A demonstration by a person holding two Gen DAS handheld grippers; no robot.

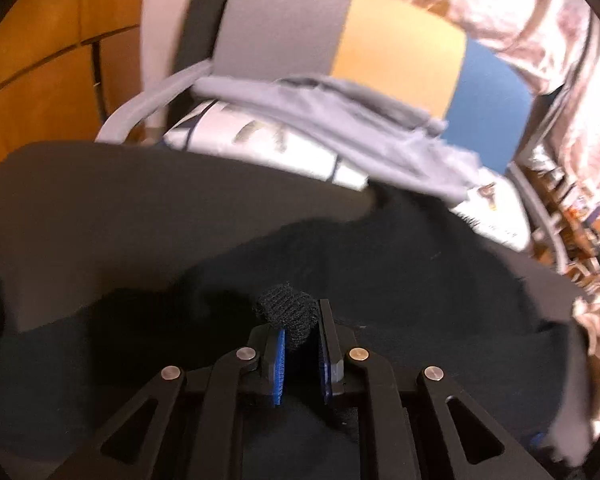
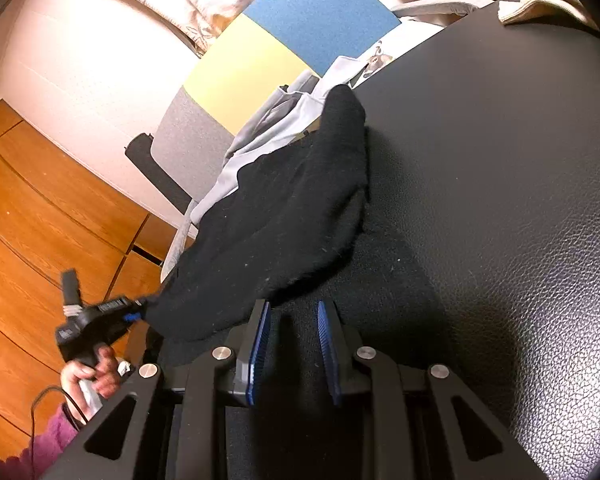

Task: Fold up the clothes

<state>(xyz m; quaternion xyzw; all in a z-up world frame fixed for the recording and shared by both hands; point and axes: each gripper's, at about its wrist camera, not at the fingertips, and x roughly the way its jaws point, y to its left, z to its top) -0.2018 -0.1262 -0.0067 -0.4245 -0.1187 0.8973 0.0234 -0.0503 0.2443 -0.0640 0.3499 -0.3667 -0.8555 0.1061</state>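
Observation:
A black knit garment (image 1: pixel 380 272) lies on a dark table (image 1: pixel 100 200). My left gripper (image 1: pixel 300 320) is shut on a bunched fold of this black garment and holds it up. In the right wrist view the same garment (image 2: pixel 284 208) stretches from the table (image 2: pixel 500 200) toward the left gripper (image 2: pixel 136 312) at the table's left edge. My right gripper (image 2: pixel 292 316) is open, its blue pads (image 2: pixel 260 344) just above the black cloth, holding nothing. A pale grey garment (image 1: pixel 360 120) lies on the chair beyond.
A chair with a grey, yellow and blue backrest (image 1: pixel 380 48) stands against the table's far side, also in the right wrist view (image 2: pixel 268 52). Wooden floor (image 2: pixel 40 200) lies left. A patterned curtain (image 1: pixel 520 20) hangs behind. A beige cloth (image 2: pixel 540 4) sits at the table's far corner.

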